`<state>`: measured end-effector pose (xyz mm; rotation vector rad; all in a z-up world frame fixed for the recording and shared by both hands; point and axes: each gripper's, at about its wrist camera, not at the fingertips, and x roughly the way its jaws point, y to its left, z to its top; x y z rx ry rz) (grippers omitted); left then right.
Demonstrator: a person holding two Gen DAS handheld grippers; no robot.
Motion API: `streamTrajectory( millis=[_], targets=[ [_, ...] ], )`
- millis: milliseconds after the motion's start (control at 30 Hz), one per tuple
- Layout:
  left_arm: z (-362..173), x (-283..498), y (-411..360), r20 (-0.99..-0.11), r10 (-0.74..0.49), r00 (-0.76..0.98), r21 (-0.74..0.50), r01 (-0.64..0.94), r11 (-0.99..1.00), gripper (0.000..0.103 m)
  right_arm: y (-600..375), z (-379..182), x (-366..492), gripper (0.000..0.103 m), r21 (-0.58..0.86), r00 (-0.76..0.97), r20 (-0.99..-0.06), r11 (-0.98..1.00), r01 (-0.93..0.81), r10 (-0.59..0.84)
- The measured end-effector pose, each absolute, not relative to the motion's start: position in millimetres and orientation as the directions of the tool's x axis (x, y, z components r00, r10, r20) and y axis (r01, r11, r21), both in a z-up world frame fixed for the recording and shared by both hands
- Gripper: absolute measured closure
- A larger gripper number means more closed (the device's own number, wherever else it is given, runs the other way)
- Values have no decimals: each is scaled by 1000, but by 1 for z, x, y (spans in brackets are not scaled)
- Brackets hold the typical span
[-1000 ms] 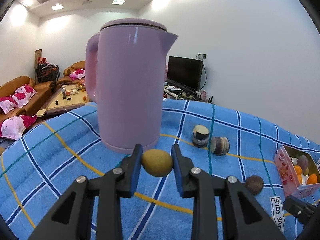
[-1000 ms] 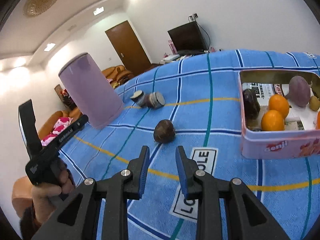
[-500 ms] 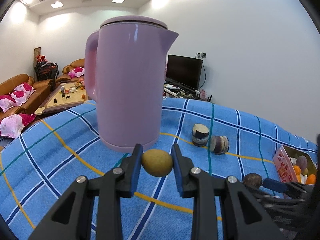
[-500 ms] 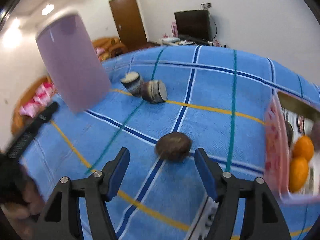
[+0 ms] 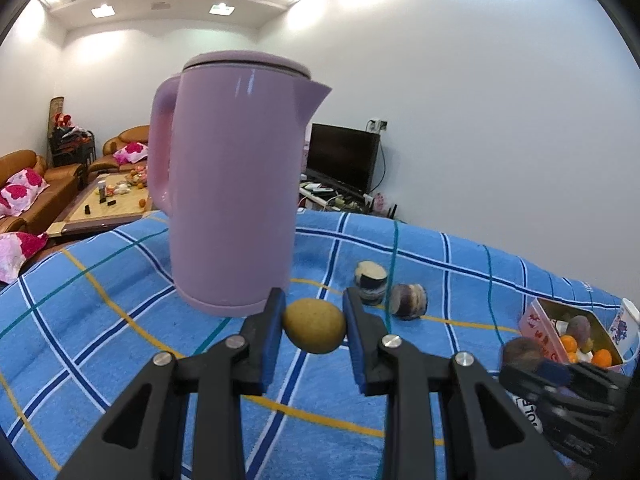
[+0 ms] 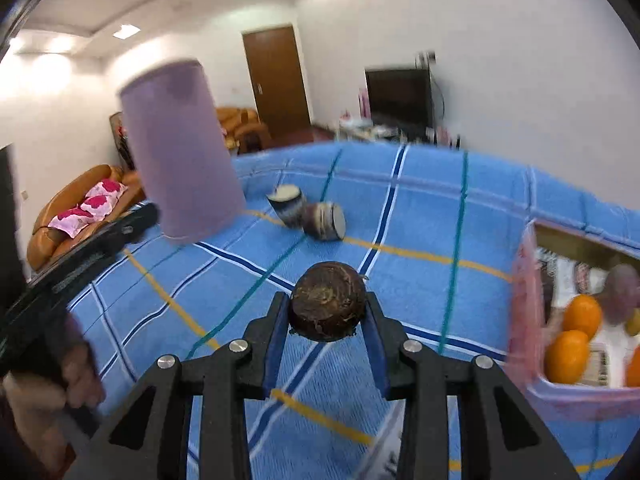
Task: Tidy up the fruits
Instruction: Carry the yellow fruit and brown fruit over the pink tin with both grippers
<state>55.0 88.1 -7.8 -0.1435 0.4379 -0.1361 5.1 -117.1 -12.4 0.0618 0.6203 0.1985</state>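
My left gripper [image 5: 314,326] is shut on a yellow-green round fruit [image 5: 315,325] and holds it above the blue checked cloth, in front of the purple kettle [image 5: 236,216]. My right gripper [image 6: 327,312] is shut on a dark brown round fruit [image 6: 327,306], just above the cloth; this fruit [image 5: 522,354] shows blurred in the left wrist view. The pink tin [image 6: 532,320] with oranges [image 6: 582,316] and a purple fruit lies to the right; it also shows in the left wrist view [image 5: 538,326].
Two cut purple-skinned pieces [image 5: 372,288] [image 5: 408,300] lie on the cloth right of the kettle, also in the right wrist view [image 6: 322,220]. The person's hand on the left gripper [image 6: 60,364] shows at the left. A white cup [image 5: 622,322] stands beyond the tin.
My right gripper opened, moved up to the dark brown fruit and closed on it. My left gripper kept its hold on the yellow-green fruit and rose a little.
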Motion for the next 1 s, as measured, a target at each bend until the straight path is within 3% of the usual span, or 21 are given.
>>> streamTrajectory(
  millis=[333, 500, 667, 1000],
  targets=[
    [-2, 42, 64, -362, -124, 924, -41, 117, 992, 71, -135, -2, -38, 65, 84, 844, -501, 981, -175, 193],
    [1, 30, 61, -331, -290, 898, -129, 262, 956, 71, -136, 3, -48, 65, 33, 871, -472, 990, -138, 137],
    [6, 14, 44, -297, -357, 886, -102, 342, 934, 71, -147, 10, -57, 65, 53, 890, -434, 990, -130, 140],
    [4, 2, 2, -347, -354, 868, -48, 360, 932, 71, -179, 16, -67, 65, 133, 891, -421, 983, -125, 170]
  ],
)
